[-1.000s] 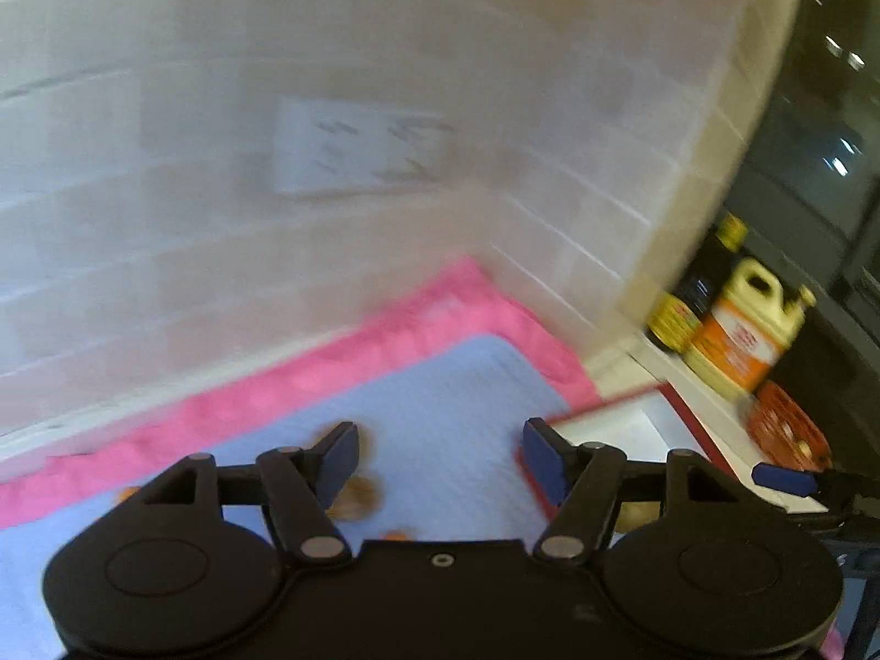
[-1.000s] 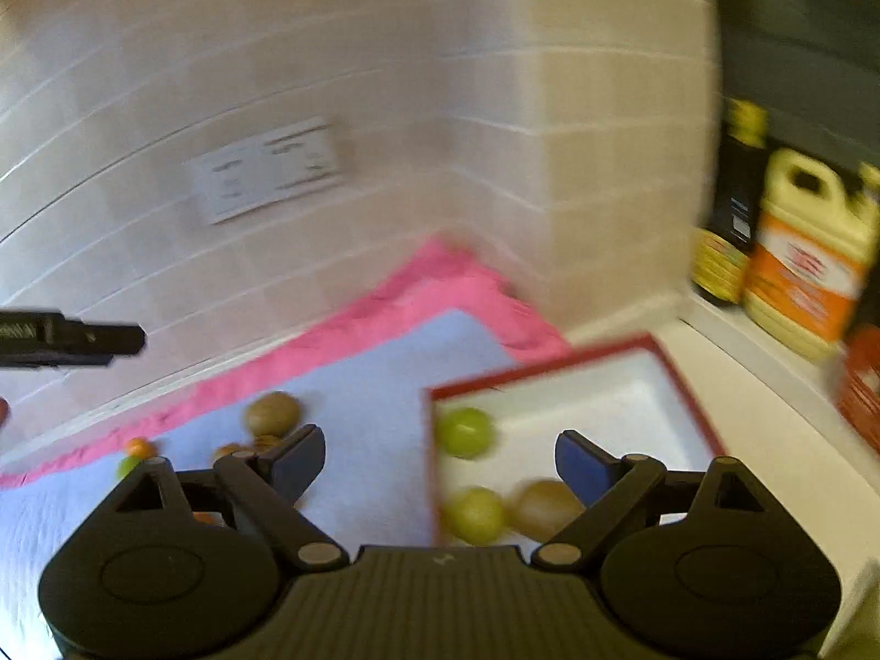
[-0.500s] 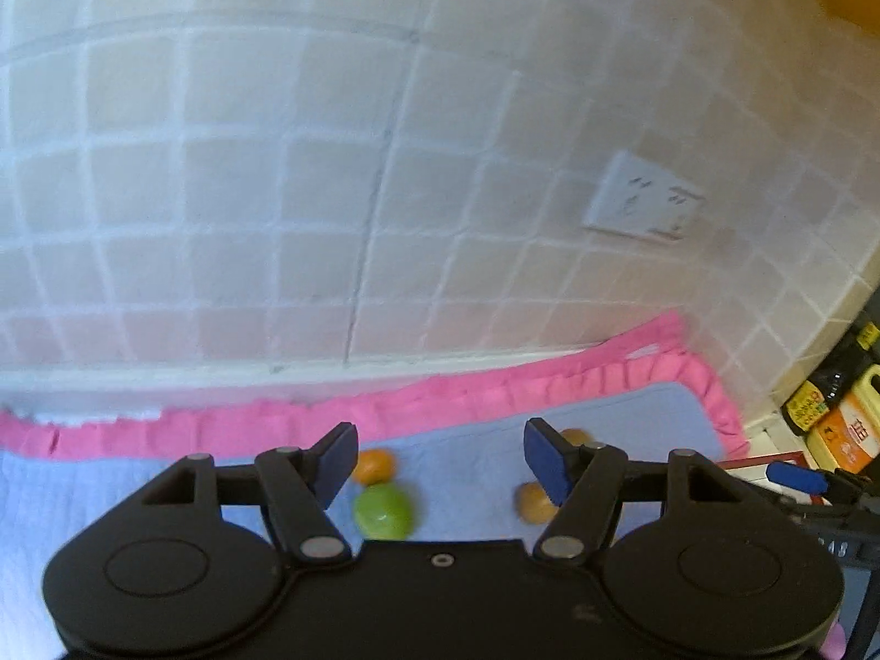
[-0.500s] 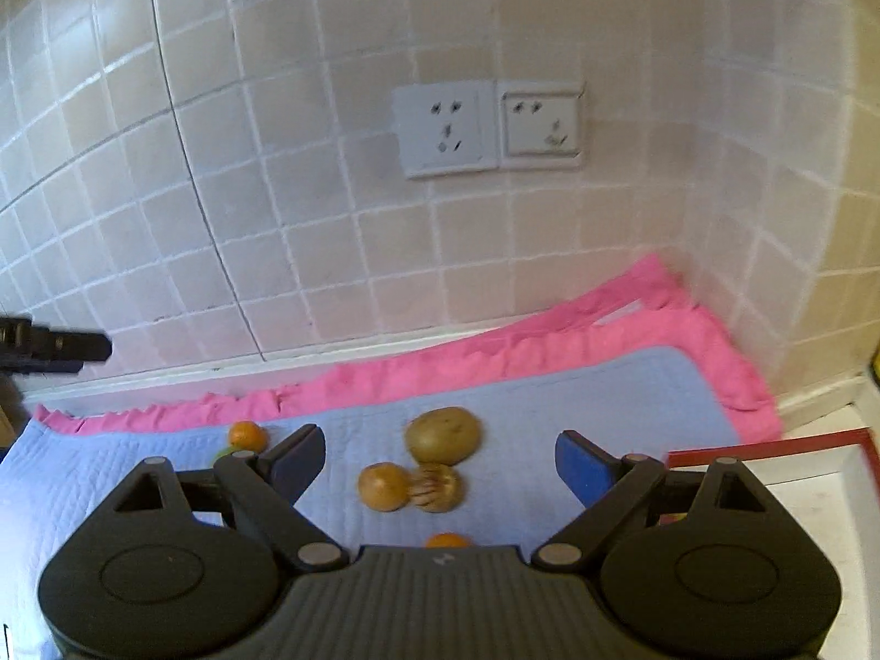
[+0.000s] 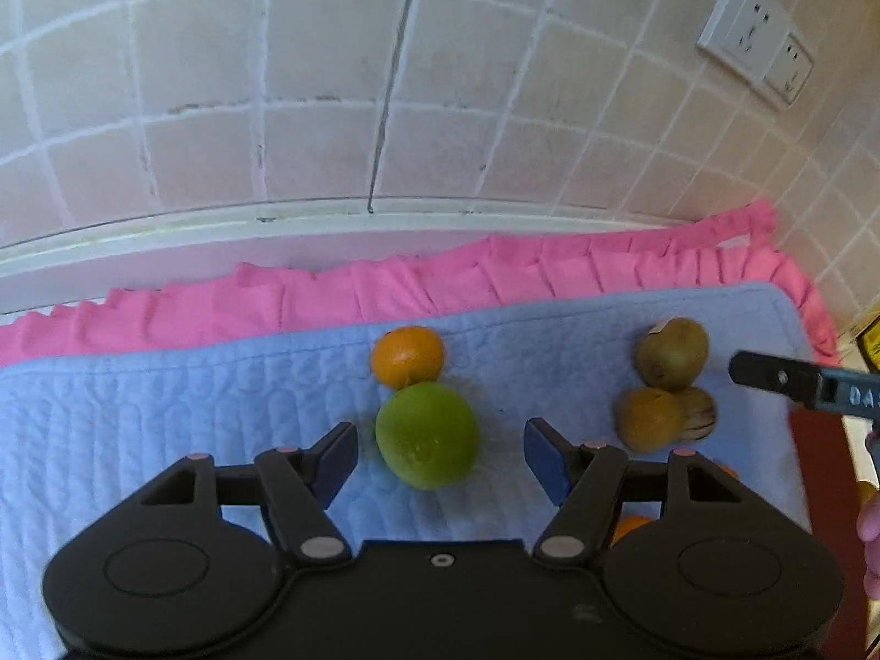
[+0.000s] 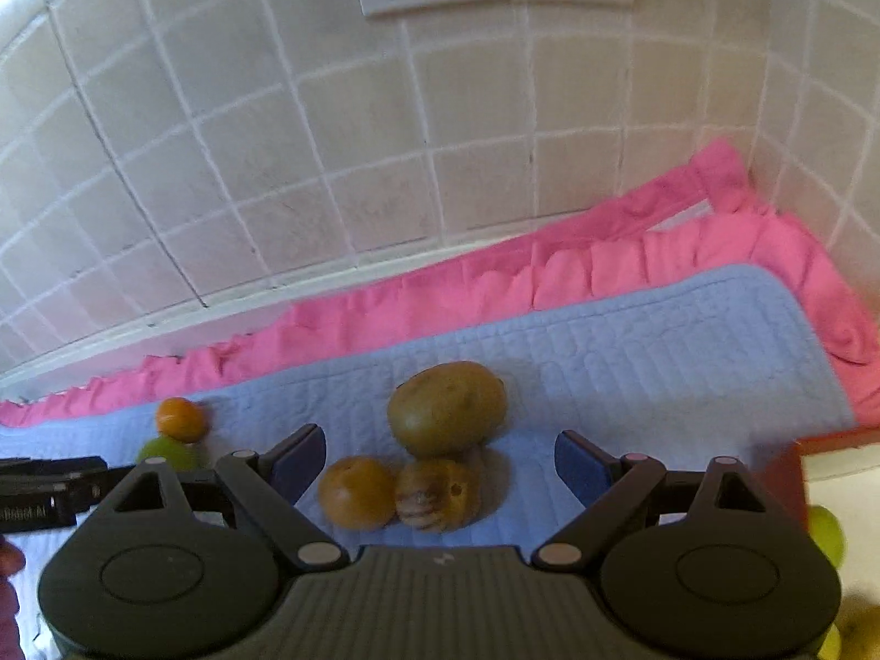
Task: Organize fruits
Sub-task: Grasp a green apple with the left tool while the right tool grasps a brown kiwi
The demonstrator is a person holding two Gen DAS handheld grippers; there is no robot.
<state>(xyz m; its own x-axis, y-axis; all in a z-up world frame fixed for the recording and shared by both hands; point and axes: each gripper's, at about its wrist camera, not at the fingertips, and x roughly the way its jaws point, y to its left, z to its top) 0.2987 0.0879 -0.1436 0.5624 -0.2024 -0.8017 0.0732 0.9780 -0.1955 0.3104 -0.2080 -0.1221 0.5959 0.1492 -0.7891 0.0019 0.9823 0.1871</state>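
1. We see a green round fruit [image 5: 426, 434] lying on the blue quilted mat [image 5: 165, 418], touching a small orange [image 5: 407, 357] just behind it.
2. We see a large olive-brown fruit [image 6: 446, 408] resting against a golden-brown round fruit [image 6: 356, 491] and a striped brownish one [image 6: 437, 494].
3. We glimpse green fruit [image 6: 825, 533] in the red-rimmed tray [image 6: 792, 459].

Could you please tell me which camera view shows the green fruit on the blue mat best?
The left wrist view: the green fruit sits whole and close between the open fingers. In the right wrist view it is small, at the left edge, partly hidden behind the hand-held gripper.
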